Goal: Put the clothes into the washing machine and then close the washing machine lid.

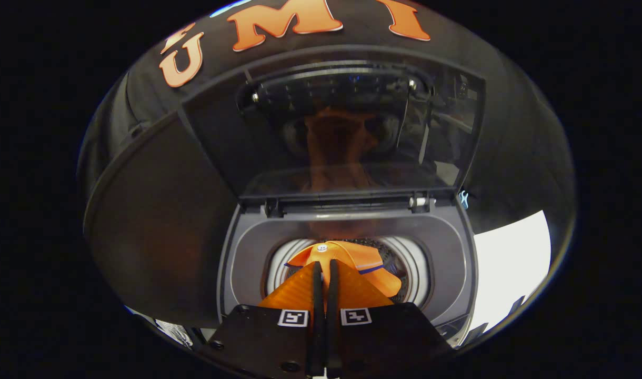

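Orange garment (352,259) pinched in fingers (325,268), apparently stretching rightward over washing machine (347,231) drum, lid (342,126) upright

Dim overall; dark booth surroundings swallow detail. Brightest patch: a blown-out white area right of the grey top-loading washing machine (452,273), no texture left in it. The raised dark glossy lid (342,131) carries murky orange and grey reflections. The orange cloth (352,258) over the drum is well lit and sharp. Strong fisheye bending toward the edges; lid outline bows. Near claw (325,271) body sits in shadow, fingers pressed close together.
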`<state>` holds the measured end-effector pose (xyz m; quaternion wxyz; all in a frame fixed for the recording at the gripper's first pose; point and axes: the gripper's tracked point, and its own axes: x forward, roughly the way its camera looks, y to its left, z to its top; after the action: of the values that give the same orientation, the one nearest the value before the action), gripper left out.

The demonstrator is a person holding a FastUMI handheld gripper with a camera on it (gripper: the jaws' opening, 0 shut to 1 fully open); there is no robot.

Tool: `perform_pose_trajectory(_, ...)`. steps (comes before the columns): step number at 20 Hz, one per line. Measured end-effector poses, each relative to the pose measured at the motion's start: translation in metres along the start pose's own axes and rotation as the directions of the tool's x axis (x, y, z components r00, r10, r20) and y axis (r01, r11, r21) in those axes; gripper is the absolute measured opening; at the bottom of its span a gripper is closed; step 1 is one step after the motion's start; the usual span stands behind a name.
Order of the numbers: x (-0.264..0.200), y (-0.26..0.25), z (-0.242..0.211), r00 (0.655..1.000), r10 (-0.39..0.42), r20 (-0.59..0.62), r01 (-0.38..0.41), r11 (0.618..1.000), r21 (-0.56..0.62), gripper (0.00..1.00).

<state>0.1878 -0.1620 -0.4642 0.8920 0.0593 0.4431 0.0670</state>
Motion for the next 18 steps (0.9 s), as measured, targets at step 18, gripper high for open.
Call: perform_pose_trajectory(18,0.057,-0.014,-0.061,0.984,-0.055,-0.170,0.061,0.998,0.029,0.19)
